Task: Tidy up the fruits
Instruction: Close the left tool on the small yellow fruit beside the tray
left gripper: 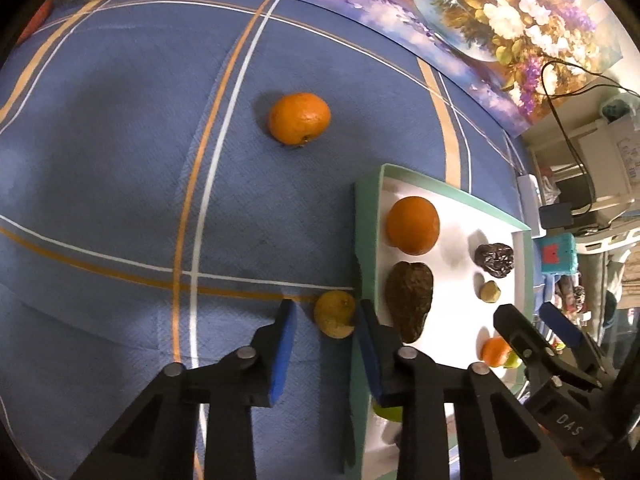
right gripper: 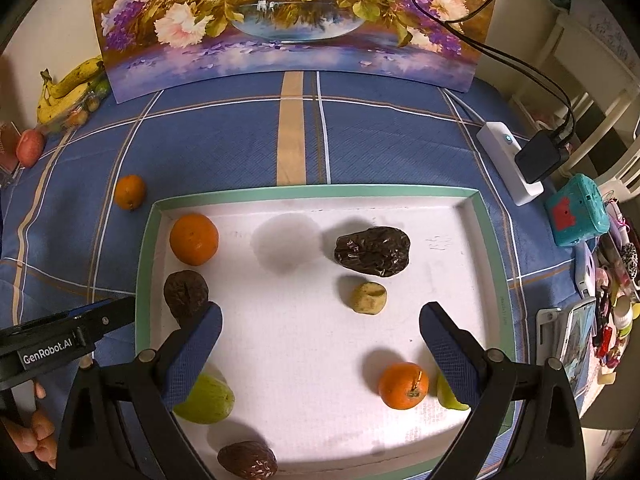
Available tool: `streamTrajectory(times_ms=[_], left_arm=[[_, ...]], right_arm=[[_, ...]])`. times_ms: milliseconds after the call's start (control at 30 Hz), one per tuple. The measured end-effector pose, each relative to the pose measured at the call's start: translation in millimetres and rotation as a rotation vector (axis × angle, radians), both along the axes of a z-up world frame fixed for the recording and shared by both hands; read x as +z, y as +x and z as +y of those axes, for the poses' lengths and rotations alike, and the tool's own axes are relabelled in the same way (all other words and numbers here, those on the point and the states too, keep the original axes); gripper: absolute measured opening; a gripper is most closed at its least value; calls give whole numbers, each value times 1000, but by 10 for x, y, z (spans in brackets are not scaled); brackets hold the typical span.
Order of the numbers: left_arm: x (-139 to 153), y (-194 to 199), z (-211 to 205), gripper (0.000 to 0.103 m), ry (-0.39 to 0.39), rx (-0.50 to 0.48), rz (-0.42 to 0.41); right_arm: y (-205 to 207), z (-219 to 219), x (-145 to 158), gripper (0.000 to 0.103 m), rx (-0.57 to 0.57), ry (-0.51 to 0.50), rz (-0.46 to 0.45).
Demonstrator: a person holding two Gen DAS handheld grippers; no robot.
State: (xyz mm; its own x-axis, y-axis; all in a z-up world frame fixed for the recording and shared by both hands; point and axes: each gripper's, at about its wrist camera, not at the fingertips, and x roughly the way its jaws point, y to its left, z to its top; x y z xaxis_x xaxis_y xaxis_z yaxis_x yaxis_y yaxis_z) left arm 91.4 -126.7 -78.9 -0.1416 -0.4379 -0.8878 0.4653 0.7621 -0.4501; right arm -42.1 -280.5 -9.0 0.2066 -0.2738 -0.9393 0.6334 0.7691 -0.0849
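Yellow-brown, a small fruit (left gripper: 334, 314) lies on the blue cloth (left gripper: 120, 184) just outside the tray (left gripper: 366, 216) wall, between the parted fingers of the left gripper (left gripper: 326, 320), which is open and apparently placed to grasp it. A loose orange (left gripper: 299, 118) sits farther from the tray. The right gripper (right gripper: 320, 332) hovers above the tray, open and empty. Only the right wrist view shows the tray's full contents; the small fruit is hidden there.

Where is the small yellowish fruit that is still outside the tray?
In the left wrist view, the yellowish fruit lies on the blue tablecloth against the tray, between the open left claw.
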Motion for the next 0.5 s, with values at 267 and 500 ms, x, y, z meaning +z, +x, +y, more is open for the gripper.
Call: streamTrajectory(times_ms=[267, 500], left_arm=[[-90, 64, 121, 28, -62, 65, 94], [-87, 72, 144, 23, -84, 80, 113]], right_arm=[[6, 8, -15, 99, -1, 1, 0], [12, 6, -20, 99, 1, 2, 1]])
